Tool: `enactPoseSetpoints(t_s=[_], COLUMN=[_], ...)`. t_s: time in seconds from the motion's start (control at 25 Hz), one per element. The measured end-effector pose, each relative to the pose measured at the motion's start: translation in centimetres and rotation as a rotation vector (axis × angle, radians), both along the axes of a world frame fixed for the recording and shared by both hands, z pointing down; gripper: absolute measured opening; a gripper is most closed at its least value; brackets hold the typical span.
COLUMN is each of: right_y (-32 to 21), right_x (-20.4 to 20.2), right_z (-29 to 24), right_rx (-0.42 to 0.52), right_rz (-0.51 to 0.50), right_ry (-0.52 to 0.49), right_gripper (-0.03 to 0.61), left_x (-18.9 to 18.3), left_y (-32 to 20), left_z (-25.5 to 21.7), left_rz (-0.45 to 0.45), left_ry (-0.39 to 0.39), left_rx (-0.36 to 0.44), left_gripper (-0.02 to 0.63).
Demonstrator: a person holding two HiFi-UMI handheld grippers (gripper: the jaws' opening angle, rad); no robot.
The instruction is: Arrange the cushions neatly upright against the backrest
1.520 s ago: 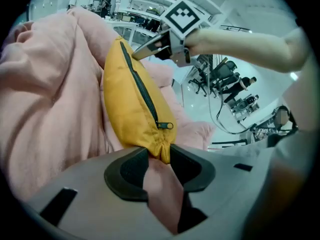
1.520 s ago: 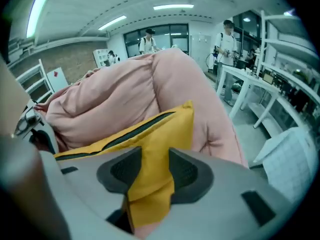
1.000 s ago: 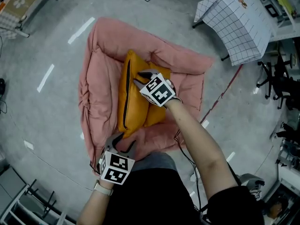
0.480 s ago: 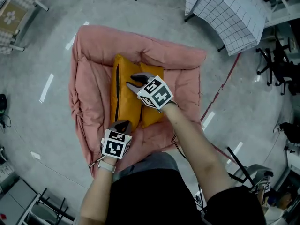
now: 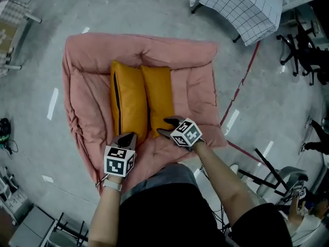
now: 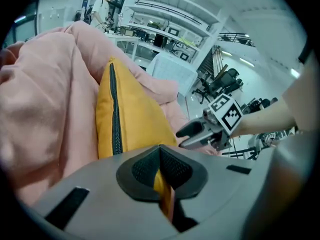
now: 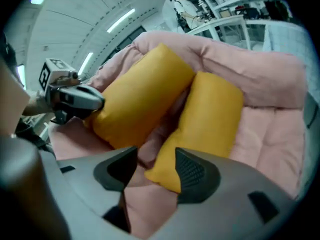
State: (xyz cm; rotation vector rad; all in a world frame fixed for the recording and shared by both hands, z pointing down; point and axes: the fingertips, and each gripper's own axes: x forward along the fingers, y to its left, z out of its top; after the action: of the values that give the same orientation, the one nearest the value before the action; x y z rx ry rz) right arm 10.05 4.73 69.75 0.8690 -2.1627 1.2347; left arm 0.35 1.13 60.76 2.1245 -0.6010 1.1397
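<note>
— From above: two cushions (image 5: 128, 99) side by side on the sofa (image 5: 193, 81). Grips?
— Own views: left gripper (image 6: 161, 171) pinches the zipped cushion (image 6: 130, 119); right gripper (image 7: 150, 170) has just been opening, plain cushion (image 7: 210, 119) corner between its jaws.

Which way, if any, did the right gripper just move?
Yes: right gripper drew back along the orange fabric cushions toward the pink padded sofa's front edge, jaws just opening around a cushion corner.

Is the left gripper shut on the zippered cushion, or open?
Shut on it: the left gripper has its jaws together, pinching a yellow fold of the zippered cushion.
</note>
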Motion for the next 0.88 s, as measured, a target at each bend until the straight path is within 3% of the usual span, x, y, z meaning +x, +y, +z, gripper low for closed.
enactPoseSetpoints(t_s=[0.16,0.4,0.52,0.68,0.76,0.88], right_y=[1.8,0.7,0.6,0.2,0.6,2.0], right_x=[-7.1,-10.2,-11.0,-9.8,-8.2,-5.4], right_z=[0.0,1.0,0.5,-0.6,-1.3,-1.3], right_rx=[-0.002,0.0,0.036,0.091,0.096,0.069], right_rz=[-0.177,-0.169,-0.172,-0.159,-0.167,-0.219], right_ry=[-0.078,-0.125,-0.157,-0.125,-0.107,-0.032], right_gripper=[0.276,0.305,0.23,0.13,0.109,0.103], left_x=[0.1,-0.6,-0.7,-0.2,0.5,0.6], left_y=[0.0,-0.2,-0.4,-0.6,-0.4,0.8], left_z=[-0.1,0.0,0.0,-0.7,-1.1,0.1], left_rz=[-0.014,-0.034,-0.043,-0.076,-0.112,-0.184], left_ry=[-0.001,0.001,0.002,0.039,0.072,0.092], left_rx=[-0.019,-0.046,-0.039,-0.005,-0.006,-0.072], left_gripper=[0.012,0.012,0.012,0.012,0.012,0.012])
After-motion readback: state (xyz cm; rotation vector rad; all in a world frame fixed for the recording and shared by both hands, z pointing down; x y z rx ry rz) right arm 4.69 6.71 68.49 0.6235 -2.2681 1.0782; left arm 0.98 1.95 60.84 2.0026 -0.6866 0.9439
